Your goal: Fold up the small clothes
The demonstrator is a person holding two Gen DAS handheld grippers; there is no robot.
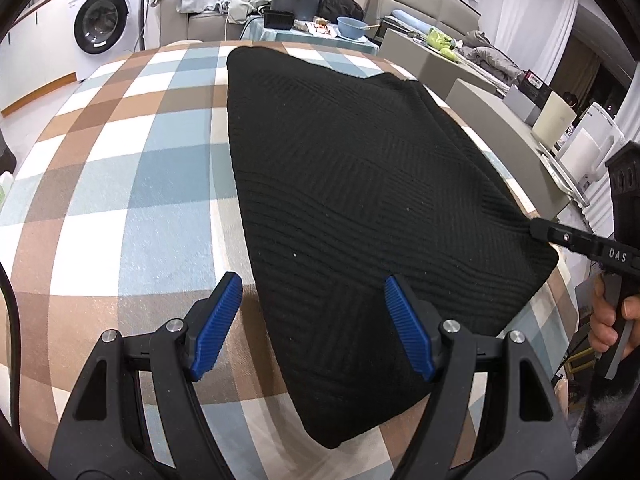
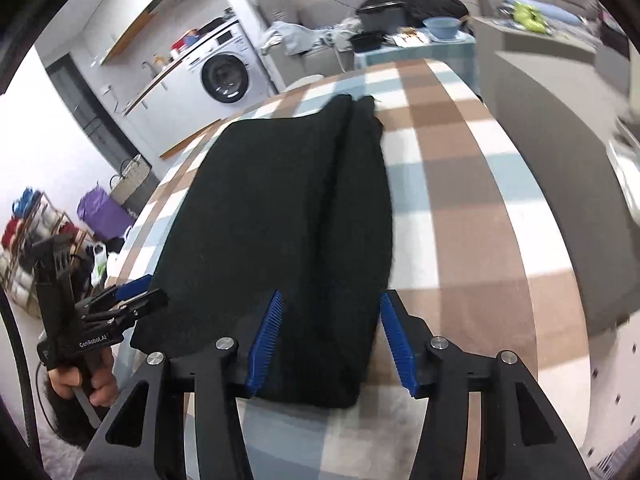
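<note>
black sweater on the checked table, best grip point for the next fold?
Take the black sweater at its two near corners, coming in low from the near table edge. It lies flat, folded lengthwise, with the short near edge facing both grippers. The left gripper and right gripper are open and already straddle that edge on the checked tablecloth.

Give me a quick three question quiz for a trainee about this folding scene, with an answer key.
1. True or false: the black knit garment lies on a checked tablecloth.
2. Multiple choice: the left claw is A) open, B) shut on the garment, C) out of view.
3. Fill in: the appliance behind the table, by the cabinets, is a ____.

Key: 1 true. 2 A. 3 washing machine. The right claw is open too, its fingers either side of the garment's near edge.
</note>
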